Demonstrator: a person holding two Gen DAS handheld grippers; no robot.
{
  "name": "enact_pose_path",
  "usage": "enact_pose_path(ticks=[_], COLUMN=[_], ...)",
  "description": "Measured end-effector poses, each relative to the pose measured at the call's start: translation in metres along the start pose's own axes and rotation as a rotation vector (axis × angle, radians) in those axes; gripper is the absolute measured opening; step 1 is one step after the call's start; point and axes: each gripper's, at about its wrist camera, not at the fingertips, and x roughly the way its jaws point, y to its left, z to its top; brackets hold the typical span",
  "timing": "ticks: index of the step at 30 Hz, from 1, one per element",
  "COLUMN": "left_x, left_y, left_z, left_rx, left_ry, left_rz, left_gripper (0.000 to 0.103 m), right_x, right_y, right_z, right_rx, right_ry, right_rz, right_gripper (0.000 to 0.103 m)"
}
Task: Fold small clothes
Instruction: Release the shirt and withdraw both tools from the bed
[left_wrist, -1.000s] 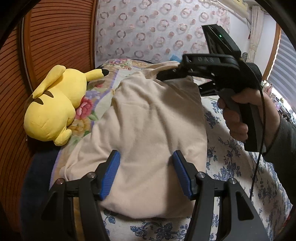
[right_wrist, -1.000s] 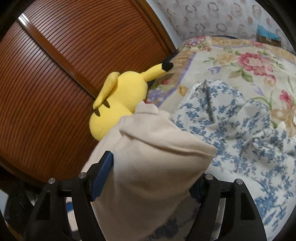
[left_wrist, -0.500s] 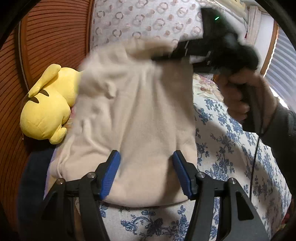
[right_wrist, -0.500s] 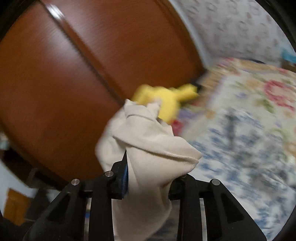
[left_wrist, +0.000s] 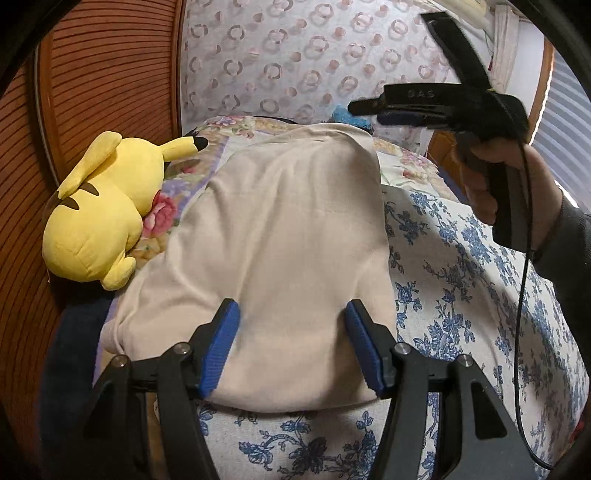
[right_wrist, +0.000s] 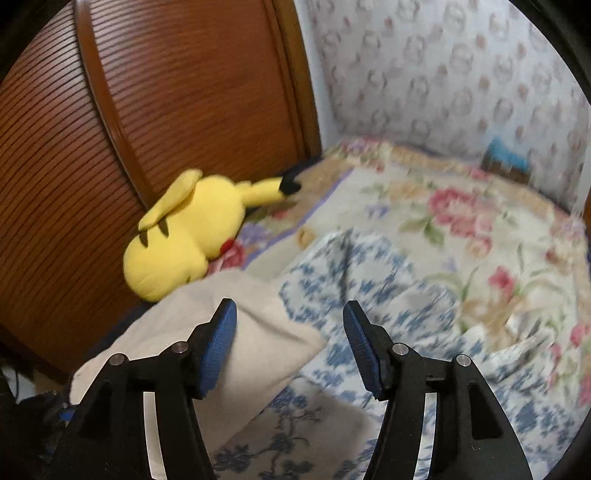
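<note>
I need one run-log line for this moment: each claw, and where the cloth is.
left claw: open over beige garment | right claw: opening, nothing between pads | garment: flat on bed, beside yellow plush

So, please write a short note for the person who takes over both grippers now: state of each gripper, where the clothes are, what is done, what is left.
Left gripper: open, low over the near edge of the beige garment; no grip visible.
Right gripper: jaws opening, nothing between them, raised above the garment's far end.
Beige garment: lies on the blue-flowered sheet, beside the yellow plush toy.
Done: garment laid down in a rough rectangle.
Left: probably smooth it and fold again; no other clothes visible.
</note>
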Motion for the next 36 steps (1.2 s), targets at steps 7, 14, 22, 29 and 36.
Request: enact_pose_path(ticks=[7,14,22,29,36], left_x=[0.003,0.003,0.004,-0.005,-0.044], left_y=[-0.007,-0.012,-0.015,-0.02,-0.054], left_z=[0.0,-0.001,-0.002,-0.004,-0.008], left_rx=[0.036,0.058,0.068,0.052,0.098], left_ry=[0.011,0.018,0.019,0.005,-0.064], left_rz=[0.04,0.064,0.077,0.118,0.097], left_gripper=[0.062,0.063,0.063,0.063,0.063], right_x=[0.012,0.023,-0.053,-0.131,-0.198], right_y=[0.03,0.02,0.025,0.031,0.031], right_z=[-0.017,-0.034,-0.06,-0.109,-0.152], right_rx=[-0.122,-0.088,-0.113,-0.092,-0.026], right_ry=[0.019,0.064,-0.007,-0.06,-0.12], right_rz=[0.027,0.002,-0.045,-0.09,-0.142], right_gripper=[0.056,0.056,0.056,0.058,0.062])
